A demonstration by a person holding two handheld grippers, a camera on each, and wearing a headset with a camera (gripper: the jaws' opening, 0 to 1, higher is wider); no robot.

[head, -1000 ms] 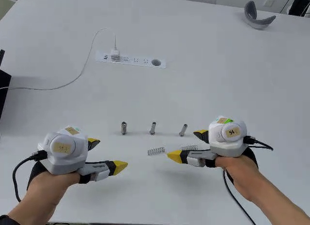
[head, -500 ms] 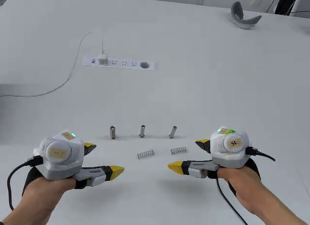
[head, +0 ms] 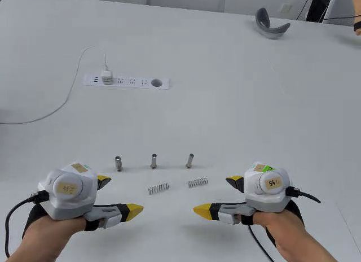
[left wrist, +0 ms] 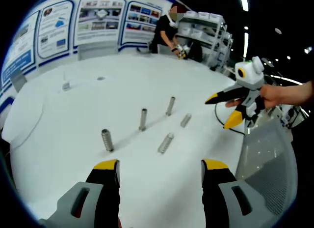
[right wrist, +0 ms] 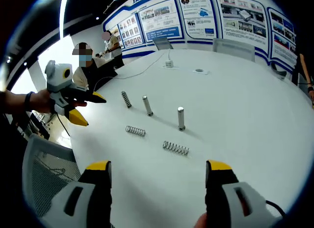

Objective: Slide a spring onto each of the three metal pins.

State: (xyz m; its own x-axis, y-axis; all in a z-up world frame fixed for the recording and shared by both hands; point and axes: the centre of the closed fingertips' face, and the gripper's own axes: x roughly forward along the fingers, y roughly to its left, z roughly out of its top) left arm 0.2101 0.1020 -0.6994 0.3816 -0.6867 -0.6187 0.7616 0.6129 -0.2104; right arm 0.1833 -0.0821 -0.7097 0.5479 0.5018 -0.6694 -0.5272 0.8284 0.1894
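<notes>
With left tongs and right tongs held open and empty, one spring was seen lying crosswise just upper-left of the right tongs.

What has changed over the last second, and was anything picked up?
The right gripper drew back, away from the right loose spring. Nothing was taken hold of; both grippers are open. The rest of the shift is head-camera motion. The left gripper, left loose spring, sprung left pin, middle pin and right pin stayed put.
</notes>
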